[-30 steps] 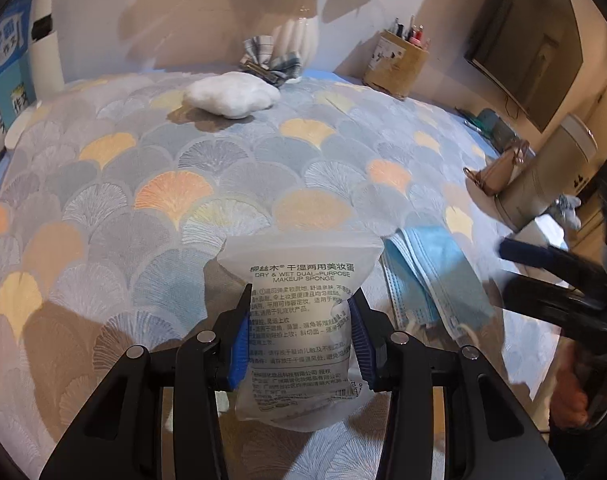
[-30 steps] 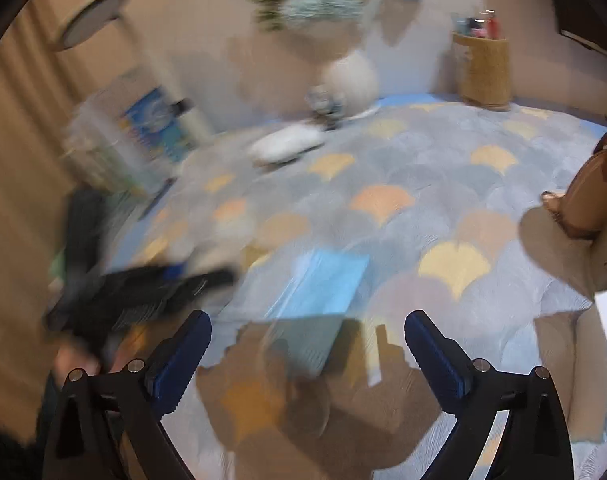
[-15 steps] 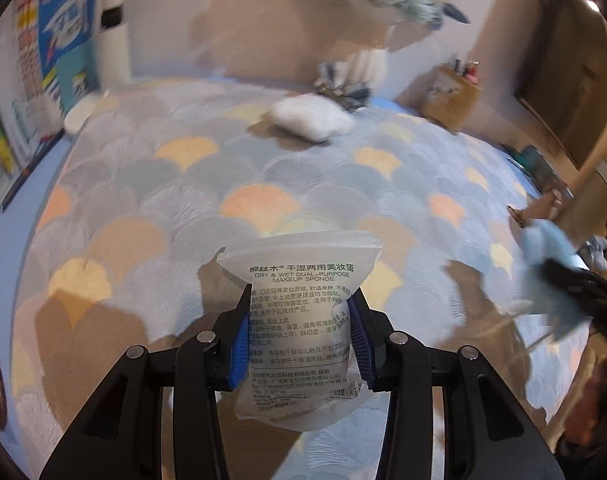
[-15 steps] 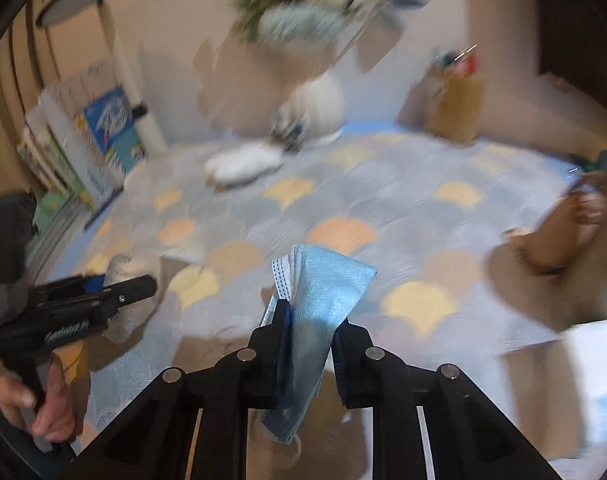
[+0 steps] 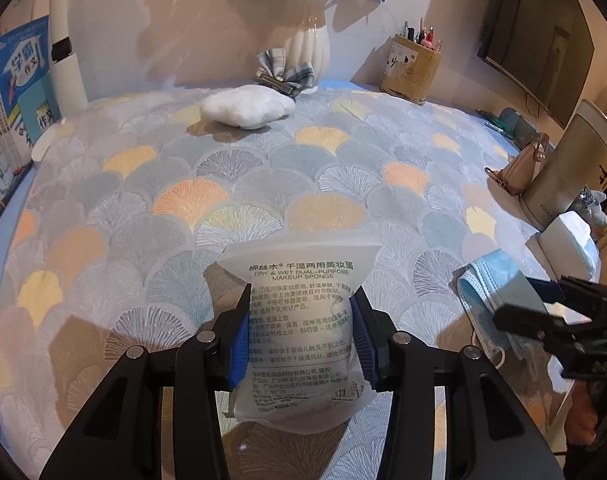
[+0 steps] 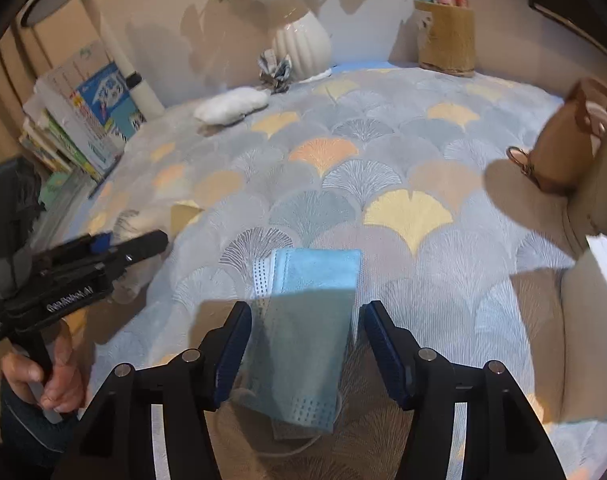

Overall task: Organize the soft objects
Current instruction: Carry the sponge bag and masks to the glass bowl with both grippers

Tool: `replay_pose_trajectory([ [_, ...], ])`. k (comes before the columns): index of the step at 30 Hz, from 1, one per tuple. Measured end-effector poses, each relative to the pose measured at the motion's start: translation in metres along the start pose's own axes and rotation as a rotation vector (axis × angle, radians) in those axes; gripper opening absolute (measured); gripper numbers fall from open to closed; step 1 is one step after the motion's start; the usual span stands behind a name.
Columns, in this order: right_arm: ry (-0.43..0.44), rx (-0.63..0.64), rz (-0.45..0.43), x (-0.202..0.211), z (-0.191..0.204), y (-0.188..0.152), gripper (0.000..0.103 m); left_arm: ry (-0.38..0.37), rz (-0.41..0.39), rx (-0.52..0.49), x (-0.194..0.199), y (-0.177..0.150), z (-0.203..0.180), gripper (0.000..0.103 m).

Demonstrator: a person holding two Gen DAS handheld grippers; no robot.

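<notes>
**Right tool letting go of mask; left tool holds sponge bag**

Right tool (image 6: 307, 344) jaws are opening. The mask (image 6: 303, 320) lies flat on the worktop (image 6: 383, 184) between the pads, neither pad pressing it. Its long axis runs straight along the tool's pointing line, far end away from the camera. Left tool (image 5: 299, 340) is narrow, clamped on the sponge bag (image 5: 299, 320) across its short width; the bag stands upright, top edge away from the tool. The mask sits to that bag's right, so the right hand is nearer to it. Likely next: set the bag down beside the mask.

Bag print reads "DRY & WET DUAL-PURPOSE MAKEUP SPONGE", plus Chinese text. The left tool's side lettering is too blurred to read.
</notes>
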State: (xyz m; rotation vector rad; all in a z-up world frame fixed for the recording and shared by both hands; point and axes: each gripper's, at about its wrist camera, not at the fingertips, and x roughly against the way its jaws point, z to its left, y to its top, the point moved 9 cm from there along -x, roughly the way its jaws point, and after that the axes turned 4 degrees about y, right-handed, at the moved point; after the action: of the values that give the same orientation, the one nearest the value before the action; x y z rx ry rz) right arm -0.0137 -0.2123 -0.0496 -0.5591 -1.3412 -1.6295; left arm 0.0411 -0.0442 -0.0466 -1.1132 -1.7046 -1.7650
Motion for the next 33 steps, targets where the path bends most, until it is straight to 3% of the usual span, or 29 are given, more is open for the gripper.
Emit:
replay_pose_trajectory([
  [4, 0.012, -0.032, 0.004, -0.005, 0.009, -0.005, 0.094, 0.022, -0.008, -0.018, 0.001, 0.000, -0.004, 0.043],
  [6, -0.060, 0.000, -0.001, -0.009, 0.016, -0.008, 0.096, 0.039, -0.011, -0.029, 0.001, -0.001, -0.006, 0.043],
  [8, -0.166, 0.047, -0.004, -0.016, 0.019, -0.009, 0.091, 0.057, -0.014, -0.040, 0.001, -0.001, -0.007, 0.041],
  [10, -0.258, 0.113, -0.027, -0.015, 0.020, -0.007, 0.045, 0.082, -0.019, -0.059, 0.003, -0.002, -0.010, 0.040],
  [11, -0.232, 0.135, -0.039, -0.013, 0.025, -0.005, 0.027, 0.083, -0.021, -0.062, 0.005, -0.001, -0.011, 0.038],
  [12, -0.210, 0.133, -0.036, -0.011, 0.027, -0.006, 0.019, 0.063, -0.029, -0.061, 0.009, -0.001, -0.016, 0.038],
  [16, -0.165, 0.111, -0.066, 0.012, 0.023, -0.004, 0.018, -0.106, -0.095, -0.060, 0.041, 0.008, -0.047, 0.038],
  [19, -0.119, 0.074, -0.149, 0.056, 0.016, 0.010, 0.018, -0.195, -0.162, -0.099, 0.076, 0.024, -0.080, 0.038],
  [24, -0.177, 0.033, -0.250, 0.125, -0.012, 0.022, 0.018, -0.288, -0.218, -0.216, 0.112, 0.043, -0.158, 0.038],
  [30, -0.283, -0.120, -0.336, 0.210, -0.097, 0.004, 0.018, -0.400, -0.152, -0.361, 0.114, 0.038, -0.276, 0.038],
  [33, -0.343, -0.181, -0.380, 0.250, -0.141, -0.007, 0.018, -0.567, -0.081, -0.389, 0.115, 0.031, -0.339, 0.038],
])
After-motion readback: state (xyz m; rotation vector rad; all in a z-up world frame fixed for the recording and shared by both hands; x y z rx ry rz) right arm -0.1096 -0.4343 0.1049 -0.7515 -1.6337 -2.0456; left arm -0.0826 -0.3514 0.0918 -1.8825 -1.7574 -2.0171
